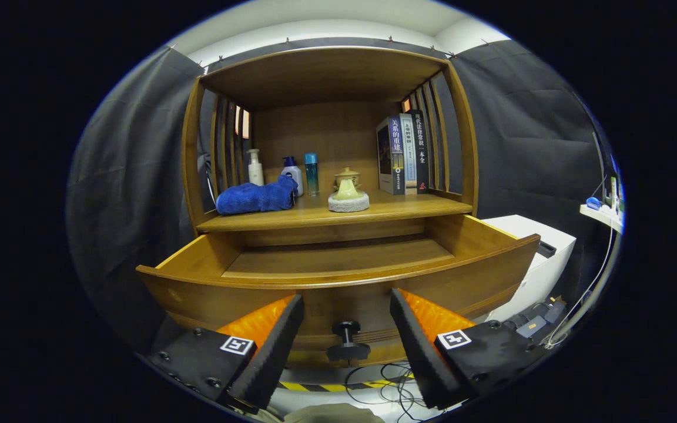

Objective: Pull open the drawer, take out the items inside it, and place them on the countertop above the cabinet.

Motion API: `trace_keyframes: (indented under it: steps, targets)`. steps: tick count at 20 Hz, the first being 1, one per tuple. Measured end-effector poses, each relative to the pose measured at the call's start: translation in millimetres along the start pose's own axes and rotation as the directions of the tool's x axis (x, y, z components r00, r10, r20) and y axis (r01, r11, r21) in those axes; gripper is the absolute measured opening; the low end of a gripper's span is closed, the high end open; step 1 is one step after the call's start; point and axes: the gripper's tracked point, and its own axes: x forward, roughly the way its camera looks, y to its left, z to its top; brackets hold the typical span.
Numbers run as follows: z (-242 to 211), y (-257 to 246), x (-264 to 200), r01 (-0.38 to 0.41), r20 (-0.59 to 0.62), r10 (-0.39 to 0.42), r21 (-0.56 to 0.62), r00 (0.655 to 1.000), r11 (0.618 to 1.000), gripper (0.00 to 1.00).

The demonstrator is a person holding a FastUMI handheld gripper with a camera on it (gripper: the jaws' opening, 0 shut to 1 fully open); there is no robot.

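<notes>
The wooden drawer [338, 282] stands pulled out from the cabinet, and its visible floor is bare wood. Its black knob [347, 341] sits on the drawer front, between my two fingers and apart from both. My gripper [347, 305] is open, its orange-and-black fingers spread wide on either side of the knob with nothing held. On the countertop [409, 205] above the drawer lies a blue towel [256, 197], toward its left end.
On the countertop also stand a white pump bottle [255, 167], a white-and-blue bottle [292, 173], a teal bottle [311, 174], a small ceramic pot on a stone base [348, 191] and several upright books [403, 153]. A white box [541, 264] stands right of the cabinet. Cables [397, 382] lie on the floor.
</notes>
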Motion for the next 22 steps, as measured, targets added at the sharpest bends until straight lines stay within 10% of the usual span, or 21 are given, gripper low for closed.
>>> trace_keyframes:
  steps: [22]
  targets:
    - [26.3, 7.4, 81.3, -0.011, -0.011, 0.01, -0.013, 1.0, 1.0, 0.98]
